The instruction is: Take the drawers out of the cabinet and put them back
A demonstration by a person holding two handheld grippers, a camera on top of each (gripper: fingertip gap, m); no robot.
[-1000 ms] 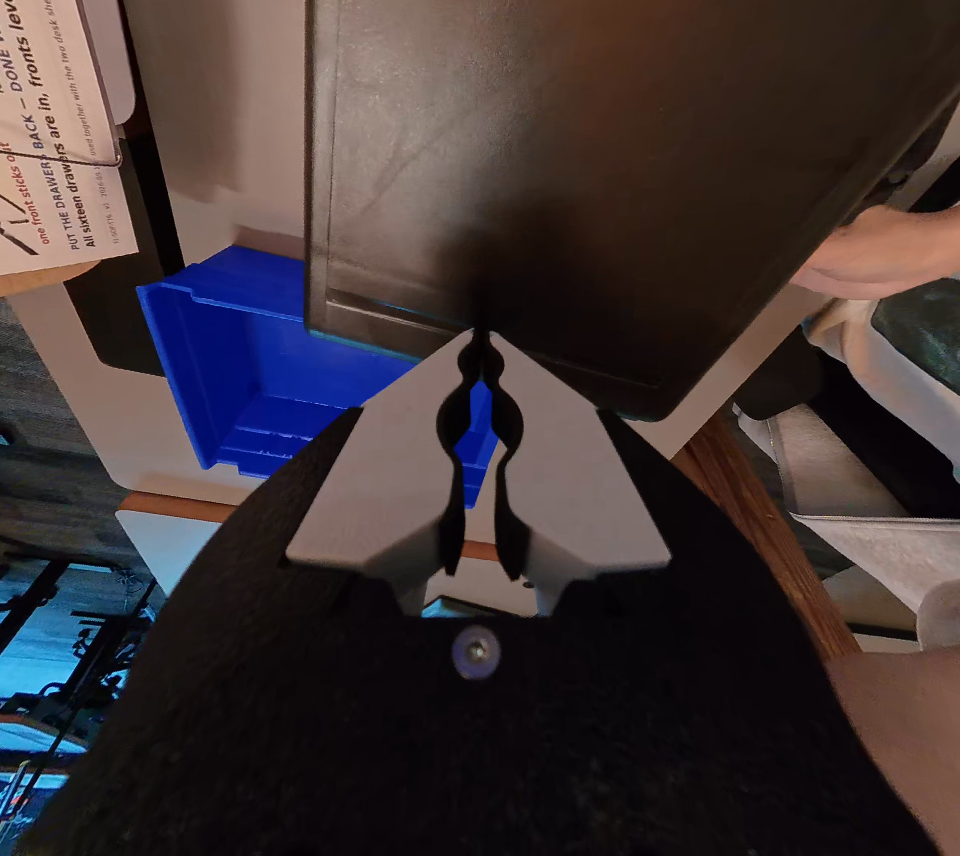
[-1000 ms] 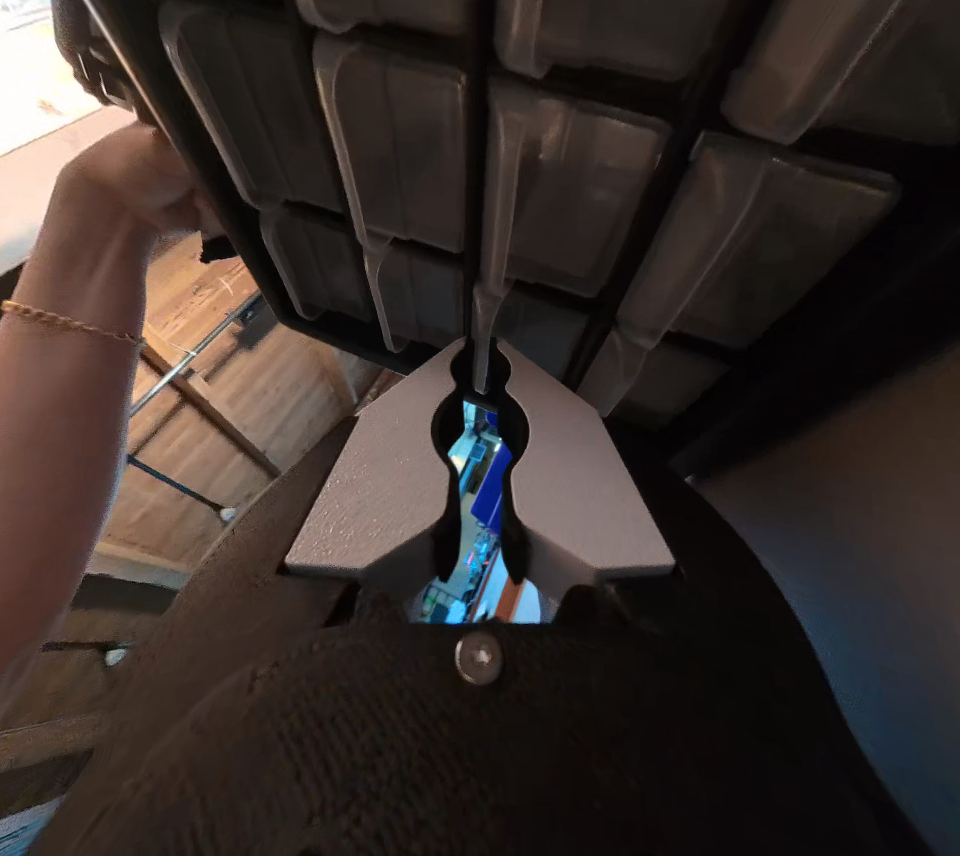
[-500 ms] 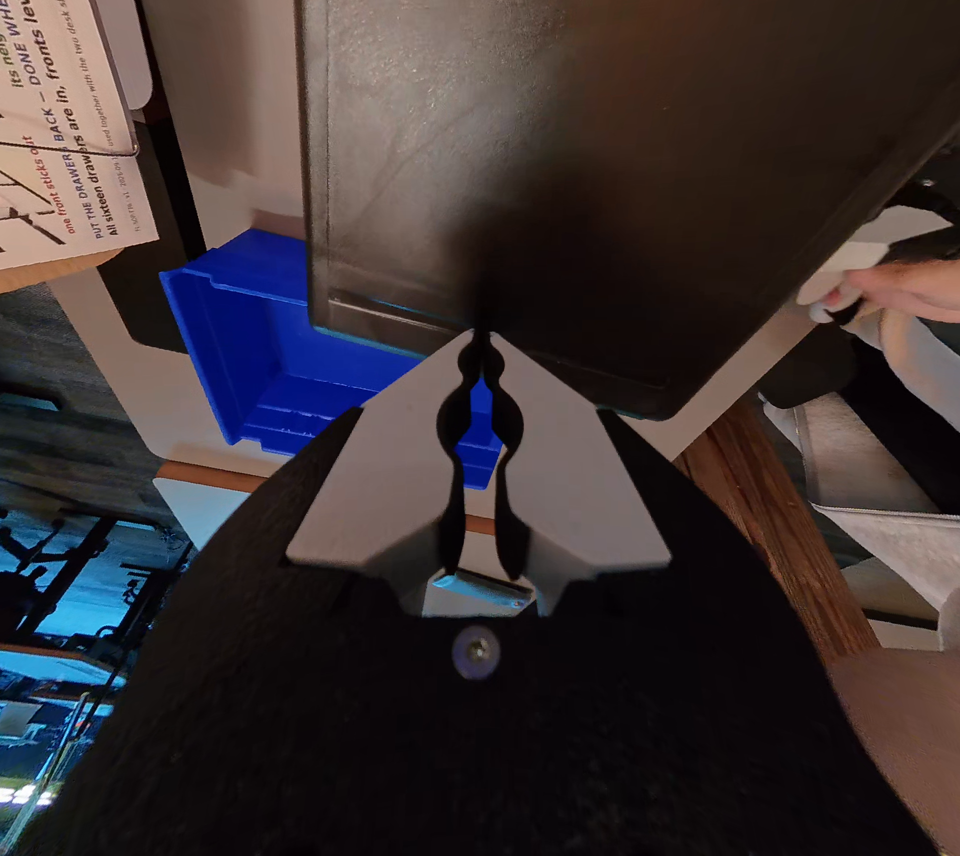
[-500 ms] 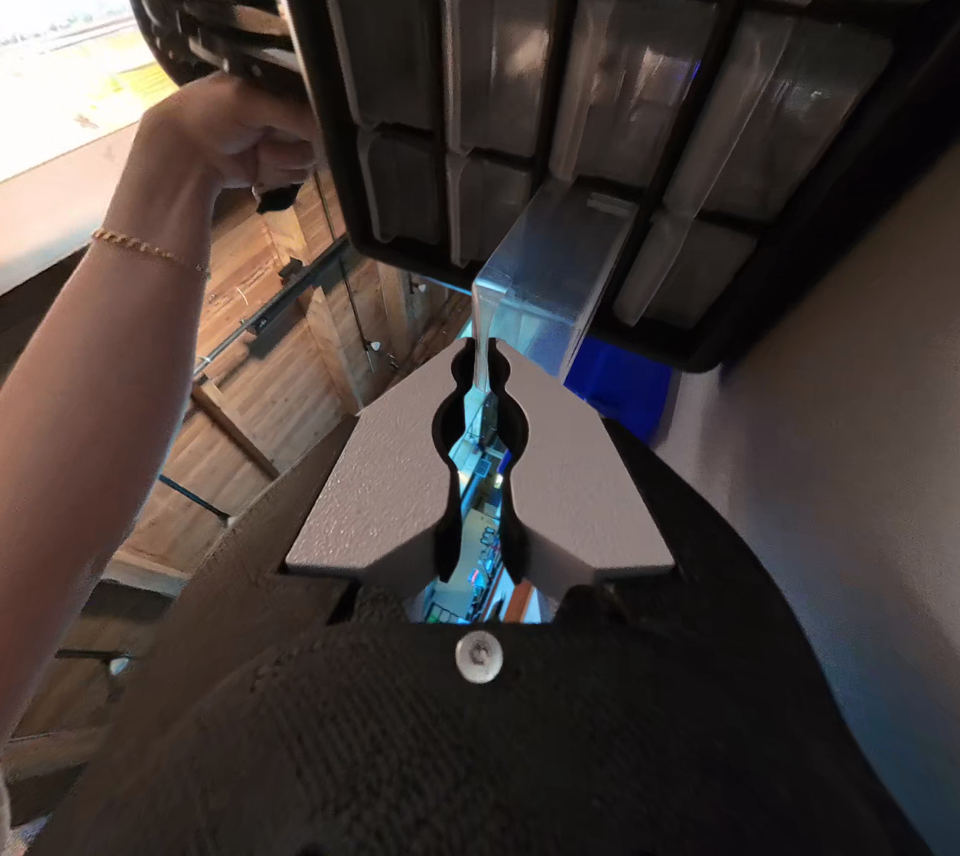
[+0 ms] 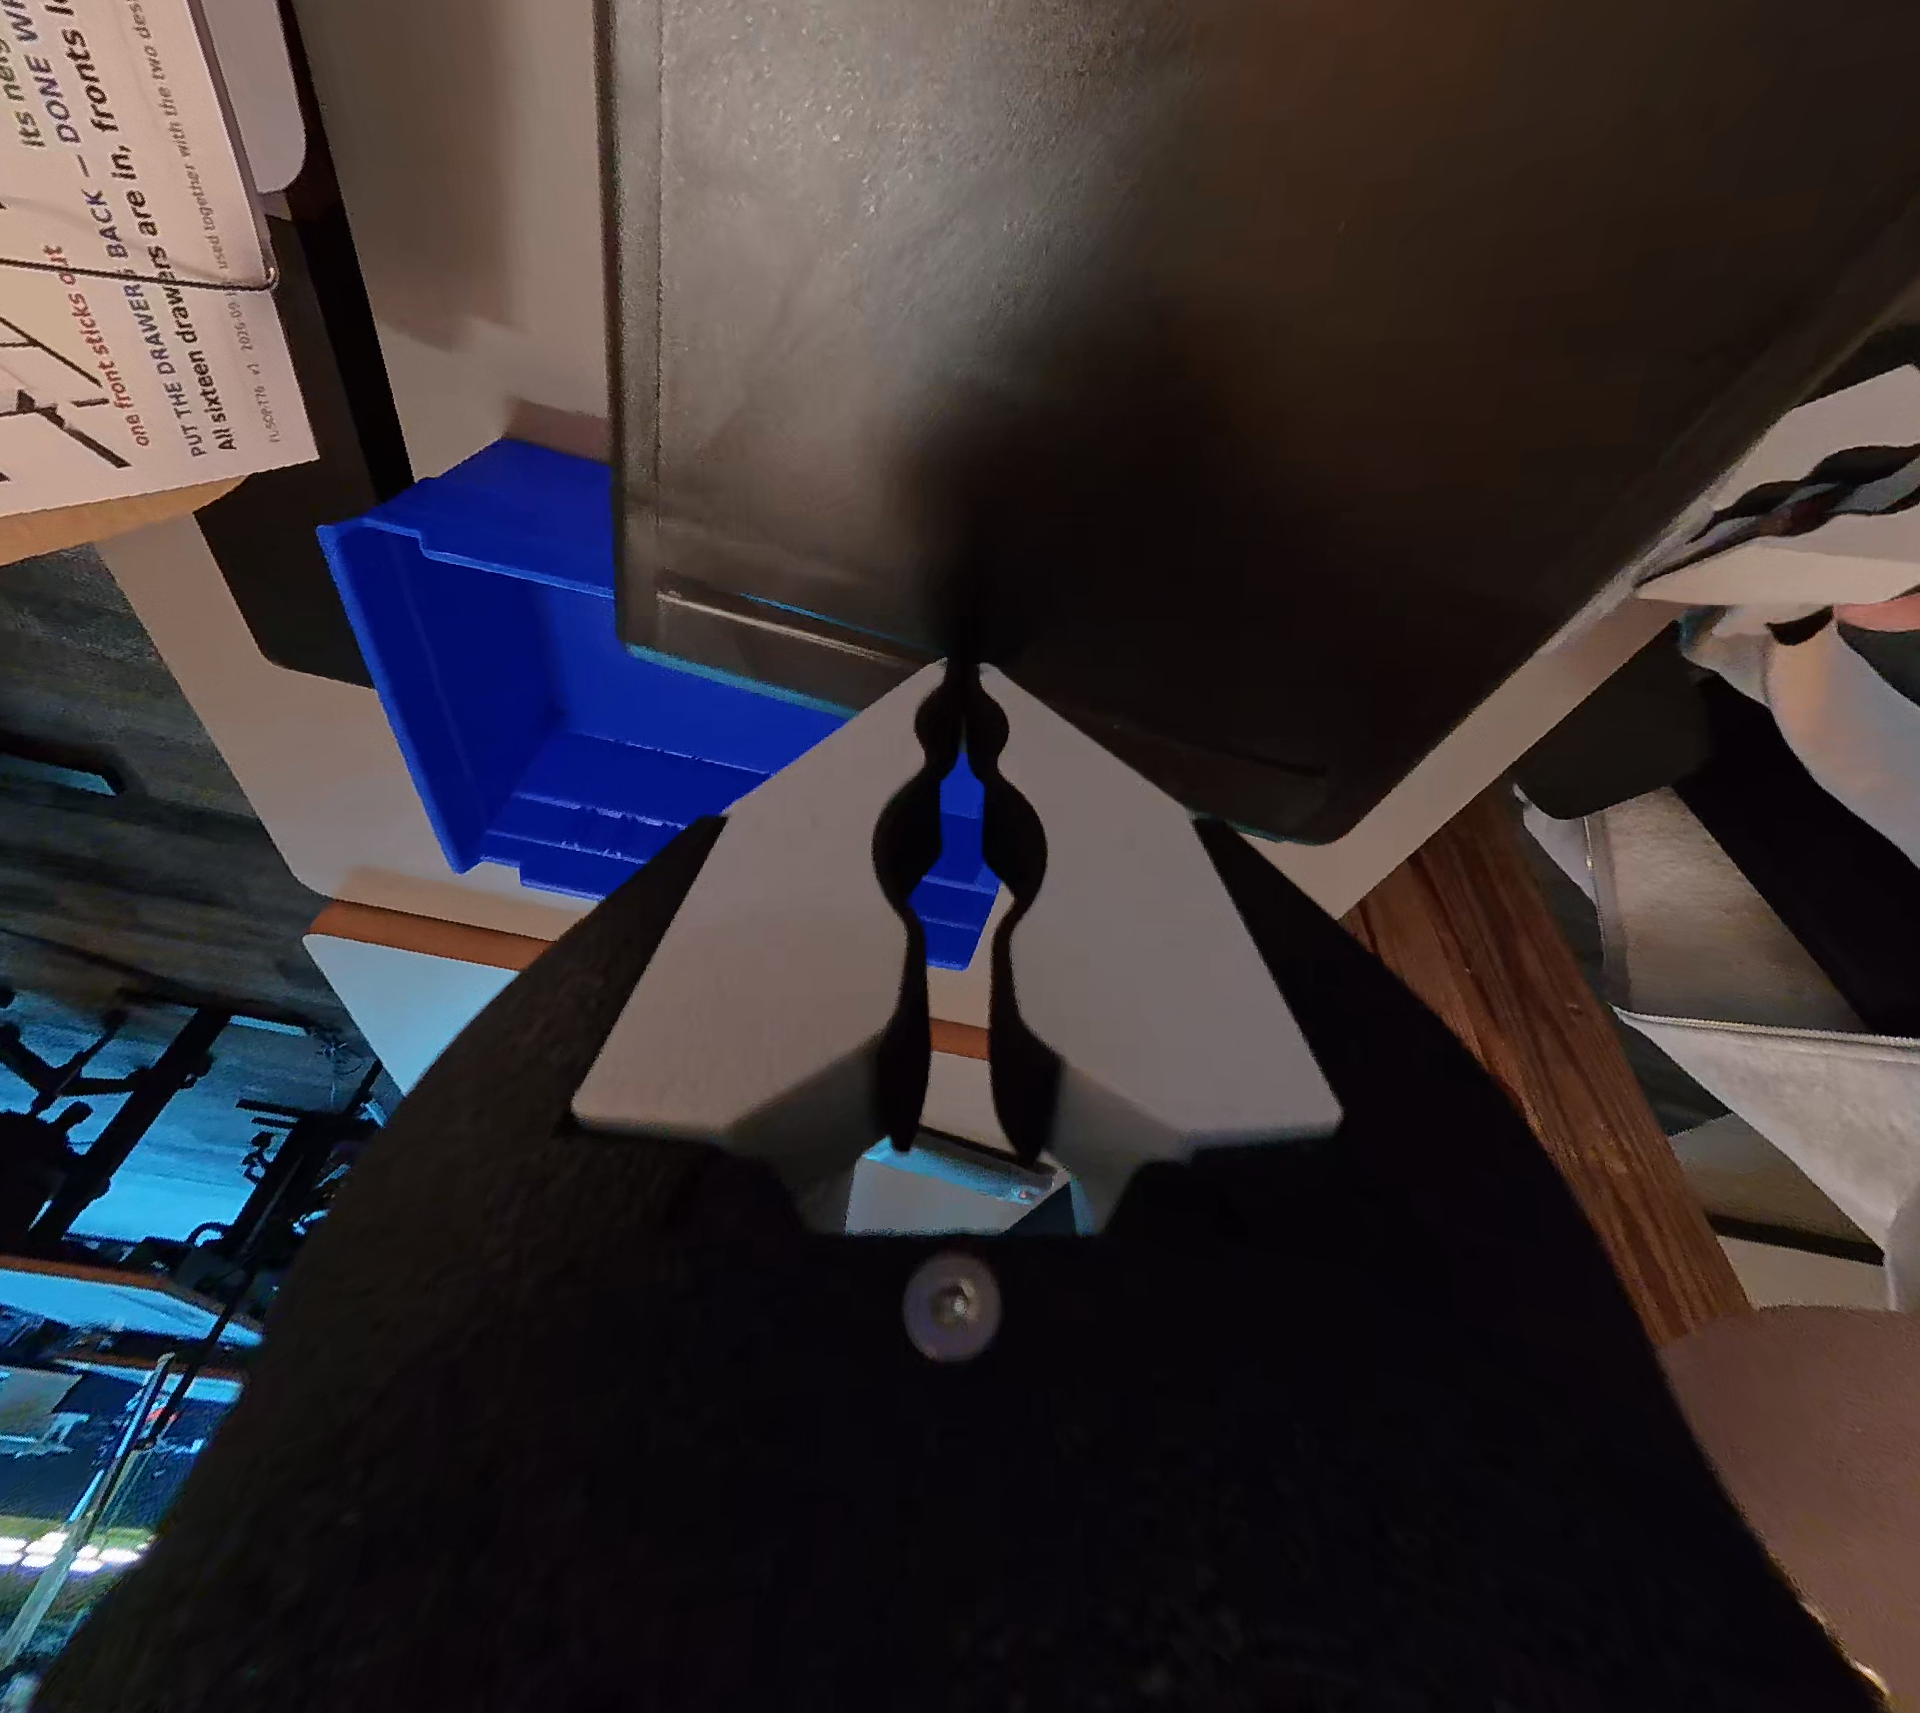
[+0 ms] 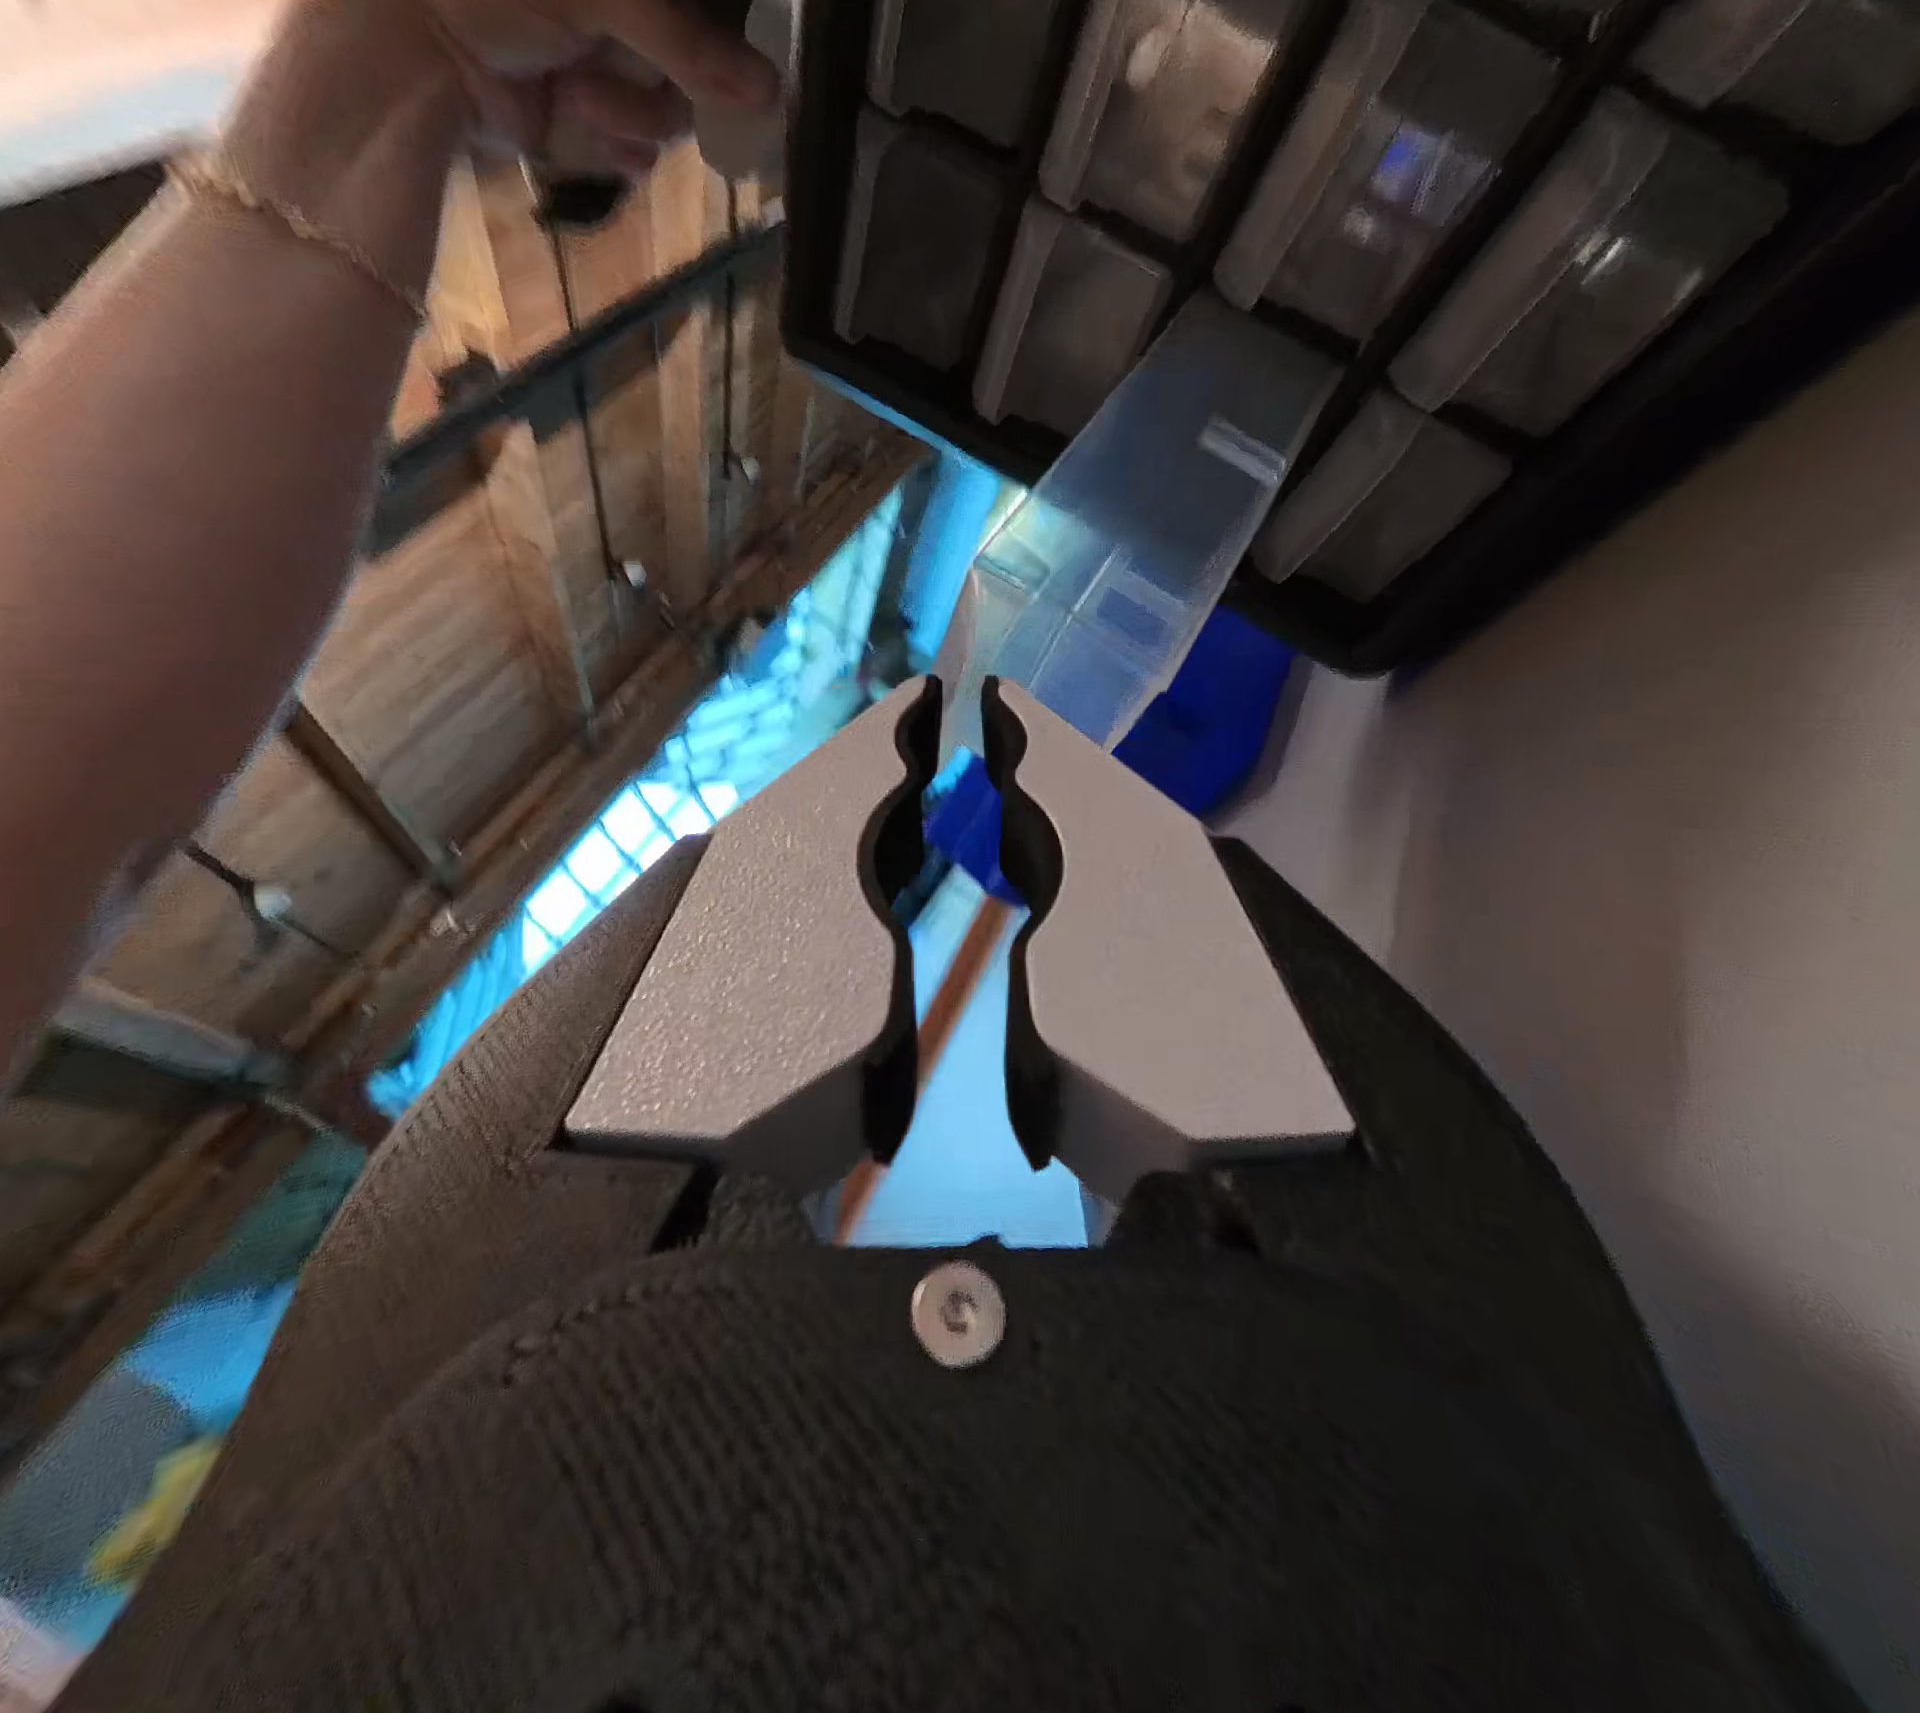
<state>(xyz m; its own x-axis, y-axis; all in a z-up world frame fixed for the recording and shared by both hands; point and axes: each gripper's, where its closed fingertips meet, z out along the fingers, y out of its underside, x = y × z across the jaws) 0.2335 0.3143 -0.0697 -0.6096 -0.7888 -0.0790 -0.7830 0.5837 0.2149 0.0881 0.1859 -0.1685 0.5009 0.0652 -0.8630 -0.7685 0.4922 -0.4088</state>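
Right gripper (image 6: 961, 697) clenched on the front lip of a clear drawer (image 6: 1132, 541), which stood part-way out of the cabinet (image 6: 1455, 136) just ahead, probably light, stiff, slick plastic best pinched by that lip; left gripper (image 5: 961, 676) seemingly clamped on the cabinet's black side, blue bin (image 5: 499, 645) beyond-left.

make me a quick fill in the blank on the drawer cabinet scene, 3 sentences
1. The right gripper pinches the front lip of a clear ____.
2. That drawer sticks partly ____ of the black cabinet.
3. Beside the cabinet lies a bin coloured ____.

Missing words: drawer; out; blue
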